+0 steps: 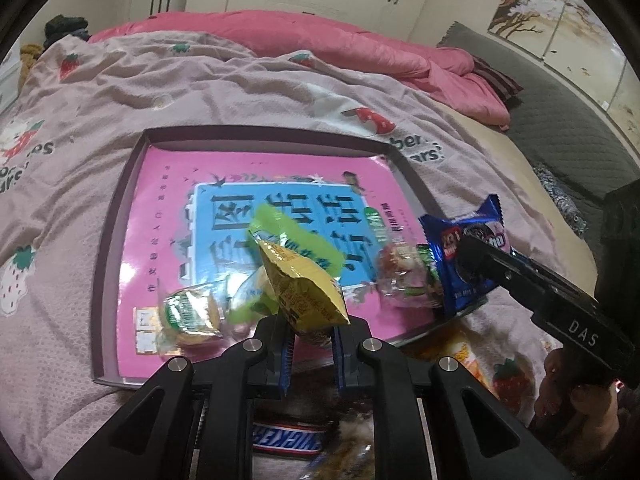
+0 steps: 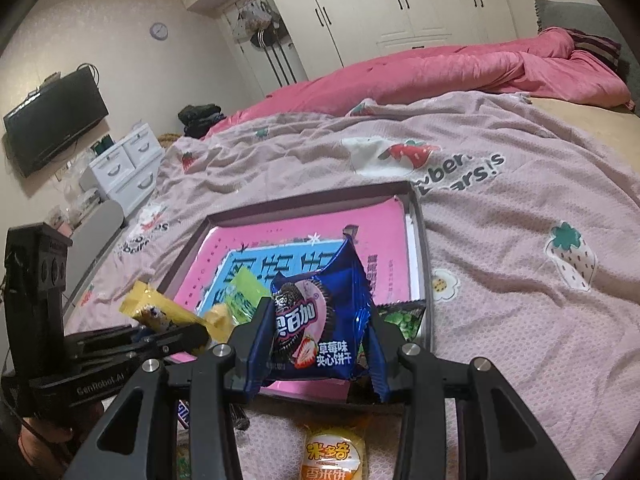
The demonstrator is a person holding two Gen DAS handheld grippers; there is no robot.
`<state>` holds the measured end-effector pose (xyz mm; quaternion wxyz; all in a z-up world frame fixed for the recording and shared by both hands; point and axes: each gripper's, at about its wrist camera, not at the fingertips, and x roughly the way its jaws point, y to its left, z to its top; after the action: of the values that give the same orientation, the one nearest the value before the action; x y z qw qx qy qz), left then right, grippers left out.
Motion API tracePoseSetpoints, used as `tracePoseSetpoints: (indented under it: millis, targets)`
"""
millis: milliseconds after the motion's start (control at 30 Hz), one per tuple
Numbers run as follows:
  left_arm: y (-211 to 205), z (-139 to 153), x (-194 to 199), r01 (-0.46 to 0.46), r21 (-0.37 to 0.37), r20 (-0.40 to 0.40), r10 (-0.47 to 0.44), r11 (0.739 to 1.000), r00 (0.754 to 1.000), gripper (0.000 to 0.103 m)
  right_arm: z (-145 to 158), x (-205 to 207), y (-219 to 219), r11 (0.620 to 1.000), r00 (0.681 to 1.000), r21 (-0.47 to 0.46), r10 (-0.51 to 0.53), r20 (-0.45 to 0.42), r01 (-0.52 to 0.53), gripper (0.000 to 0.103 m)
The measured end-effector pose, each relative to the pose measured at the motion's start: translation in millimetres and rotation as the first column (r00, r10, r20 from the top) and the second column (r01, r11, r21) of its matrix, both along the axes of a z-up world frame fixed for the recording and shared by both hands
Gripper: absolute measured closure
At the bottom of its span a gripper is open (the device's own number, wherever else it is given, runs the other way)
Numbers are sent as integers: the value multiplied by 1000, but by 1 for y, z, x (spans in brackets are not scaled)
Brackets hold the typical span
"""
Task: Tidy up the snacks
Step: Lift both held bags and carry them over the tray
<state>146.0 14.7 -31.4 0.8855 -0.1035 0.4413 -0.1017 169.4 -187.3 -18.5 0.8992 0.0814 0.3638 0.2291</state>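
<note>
Both grippers carry snacks over the tray.
Left gripper (image 1: 312,334) pinches a yellow pack (image 1: 304,292); right gripper (image 2: 314,344) clamps a blue biscuit pack (image 2: 316,320) above the tray (image 2: 422,240). Next, probably: lower each, release inside.

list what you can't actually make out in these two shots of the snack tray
- Snickers bar, left wrist view: ends hidden behind the left gripper frame.
- Orange rice cracker pack, right wrist view: cut off by the bottom edge.
- Clear-wrapped snack beside the blue strawberry cookie pack, left wrist view: blurred, label unreadable.
- Green packet, right wrist view: mostly hidden behind the cookie pack and right gripper.
- Pink tray print: partly covered by snacks.
</note>
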Motion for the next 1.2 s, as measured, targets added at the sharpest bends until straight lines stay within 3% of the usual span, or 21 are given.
tracePoseSetpoints:
  millis: [433, 667, 800, 1200]
  targets:
    - [17, -2, 4, -50, 17, 14, 49, 999, 999, 87, -16, 1, 22, 997, 998, -57, 52, -25, -54, 61]
    - [19, -3, 4, -51, 25, 11, 50, 998, 999, 86, -19, 0, 30, 990, 999, -133, 42, 7, -41, 60]
    - [21, -4, 4, -57, 22, 8, 57, 998, 998, 86, -20, 0, 28, 991, 999, -131, 36, 3, -35, 60]
    - [23, -4, 3, -57, 21, 2, 57, 998, 998, 86, -19, -10, 48, 974, 993, -208, 105, 47, -93, 59]
